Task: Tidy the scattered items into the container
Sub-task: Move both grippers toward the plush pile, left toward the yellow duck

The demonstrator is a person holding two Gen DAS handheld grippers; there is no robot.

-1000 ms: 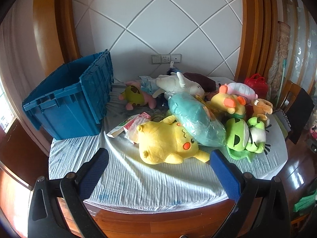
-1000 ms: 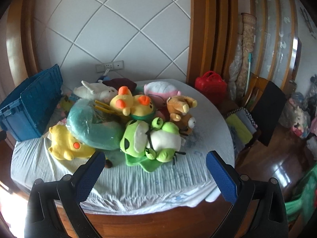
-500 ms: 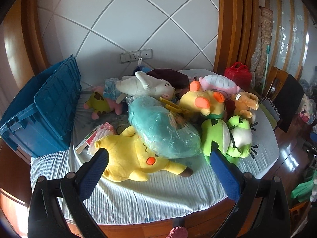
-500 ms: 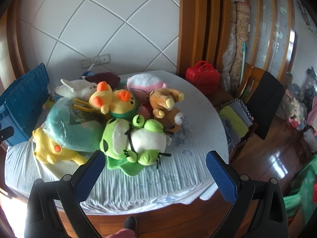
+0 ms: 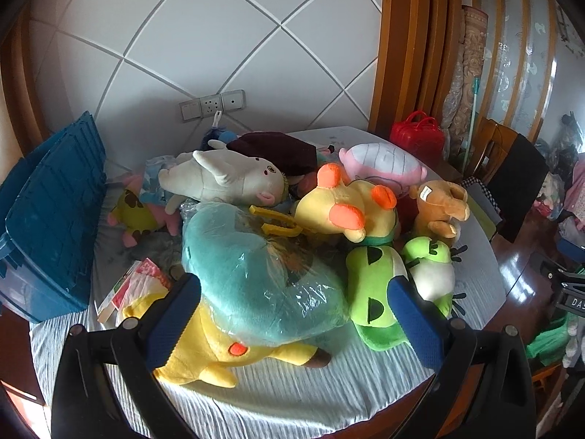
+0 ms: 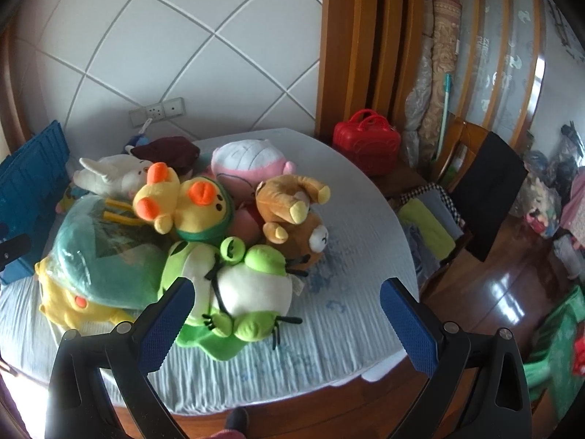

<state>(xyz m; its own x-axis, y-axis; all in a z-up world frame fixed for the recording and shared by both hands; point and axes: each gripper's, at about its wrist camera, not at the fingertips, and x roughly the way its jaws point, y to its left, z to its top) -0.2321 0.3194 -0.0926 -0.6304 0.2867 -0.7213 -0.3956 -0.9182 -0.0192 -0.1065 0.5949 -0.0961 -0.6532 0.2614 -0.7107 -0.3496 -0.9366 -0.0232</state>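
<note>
A heap of plush toys covers the round table: a yellow plush point(image 5: 204, 351) under a teal plush wrapped in plastic point(image 5: 256, 274), a green frog point(image 5: 398, 285) point(image 6: 234, 281), a yellow duck point(image 5: 351, 208) point(image 6: 186, 208), a white plush point(image 5: 226, 179), a pink one point(image 5: 380, 164) and a brown one point(image 6: 292, 216). The blue crate point(image 5: 47, 219) stands at the table's left. My left gripper point(image 5: 296, 318) hangs open over the teal plush. Open too, my right gripper point(image 6: 285, 314) hovers by the green frog. Neither holds anything.
A red case point(image 6: 365, 142) stands beyond the table's far right edge. A chair with a black cloth point(image 6: 486, 190) is at the right. Small packets point(image 5: 135, 289) lie between crate and yellow plush. Bare tablecloth point(image 6: 347, 292) shows at the right front.
Both grippers have moved right and closer to the toy heap; the blue crate has slid toward the left edge of both views. Both stay open and empty.
</note>
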